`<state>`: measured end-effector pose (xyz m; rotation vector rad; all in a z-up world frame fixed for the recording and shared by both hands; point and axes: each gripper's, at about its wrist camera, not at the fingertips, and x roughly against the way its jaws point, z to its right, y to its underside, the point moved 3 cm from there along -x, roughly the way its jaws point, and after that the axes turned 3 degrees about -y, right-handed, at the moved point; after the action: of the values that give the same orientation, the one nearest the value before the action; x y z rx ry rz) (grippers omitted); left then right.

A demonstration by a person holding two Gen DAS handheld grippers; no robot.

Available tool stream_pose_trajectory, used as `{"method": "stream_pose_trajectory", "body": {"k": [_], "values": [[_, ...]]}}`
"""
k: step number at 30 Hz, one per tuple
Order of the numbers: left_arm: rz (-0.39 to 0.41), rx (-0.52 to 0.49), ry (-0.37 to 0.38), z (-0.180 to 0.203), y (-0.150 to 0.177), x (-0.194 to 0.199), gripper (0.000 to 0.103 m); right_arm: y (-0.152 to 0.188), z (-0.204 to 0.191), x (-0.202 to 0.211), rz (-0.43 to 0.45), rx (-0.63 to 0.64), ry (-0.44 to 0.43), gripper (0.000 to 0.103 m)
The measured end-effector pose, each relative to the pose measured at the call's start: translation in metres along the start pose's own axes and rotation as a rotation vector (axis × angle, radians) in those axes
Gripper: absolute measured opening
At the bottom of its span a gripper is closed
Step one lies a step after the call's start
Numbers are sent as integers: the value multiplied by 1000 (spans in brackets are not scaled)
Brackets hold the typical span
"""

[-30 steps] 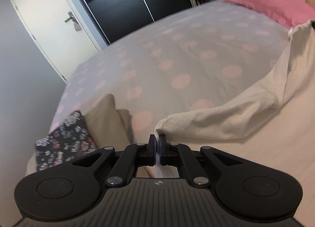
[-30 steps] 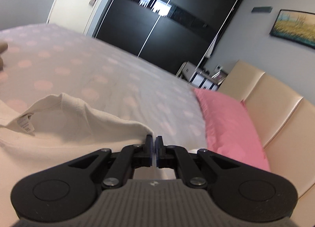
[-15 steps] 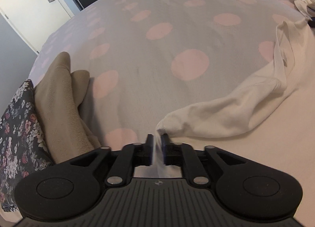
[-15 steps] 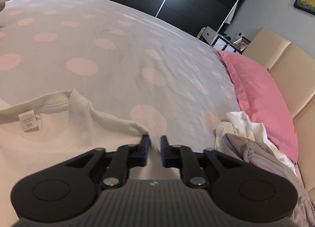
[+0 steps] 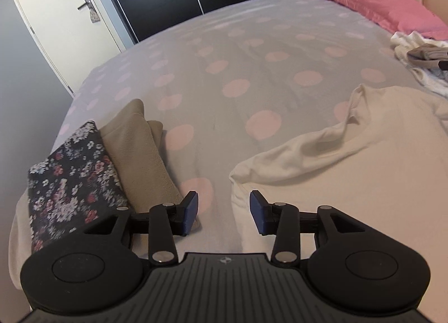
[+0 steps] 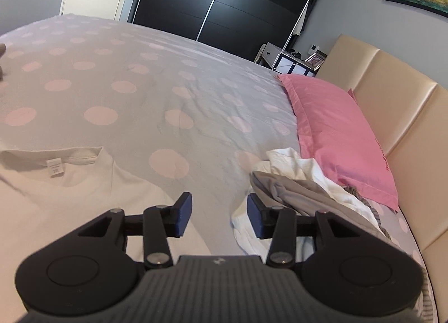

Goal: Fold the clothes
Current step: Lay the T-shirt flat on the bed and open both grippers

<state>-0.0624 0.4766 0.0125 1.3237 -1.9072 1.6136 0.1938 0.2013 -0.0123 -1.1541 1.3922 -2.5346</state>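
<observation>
A cream T-shirt [image 5: 350,171] lies spread on the dotted bed cover, one sleeve [image 5: 282,160] flopped toward the lower middle of the left wrist view. My left gripper [image 5: 224,208] hovers just short of that sleeve end, its jaws opening with nothing between them. In the right wrist view the shirt [image 6: 70,197] shows its collar and size label [image 6: 54,167]. My right gripper [image 6: 218,211] hangs over the shirt's right edge, its jaws opening and empty.
Folded clothes, one beige [image 5: 140,155] and one dark floral [image 5: 72,180], sit at the bed's left edge. A heap of unfolded white and grey clothes [image 6: 299,191] lies by the pink pillow [image 6: 336,127]. Grey cover with pink dots [image 5: 238,71] stretches beyond; headboard [image 6: 392,104] on the right.
Both grippers were shut on the shirt, left on the sleeve end, right on the edge. They have let go, opened and pulled back; the shirt now lies flat on the bed.
</observation>
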Motion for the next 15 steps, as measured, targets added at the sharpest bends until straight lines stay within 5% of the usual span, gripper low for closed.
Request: {"method": "stream_pose_trajectory", "body": {"k": [7, 15], "values": [[-11, 86, 44, 21, 44, 61, 43, 39, 11, 90, 10, -16, -92, 48], [-130, 207, 76, 36, 124, 72, 43, 121, 8, 153, -91, -43, -177, 48]]}}
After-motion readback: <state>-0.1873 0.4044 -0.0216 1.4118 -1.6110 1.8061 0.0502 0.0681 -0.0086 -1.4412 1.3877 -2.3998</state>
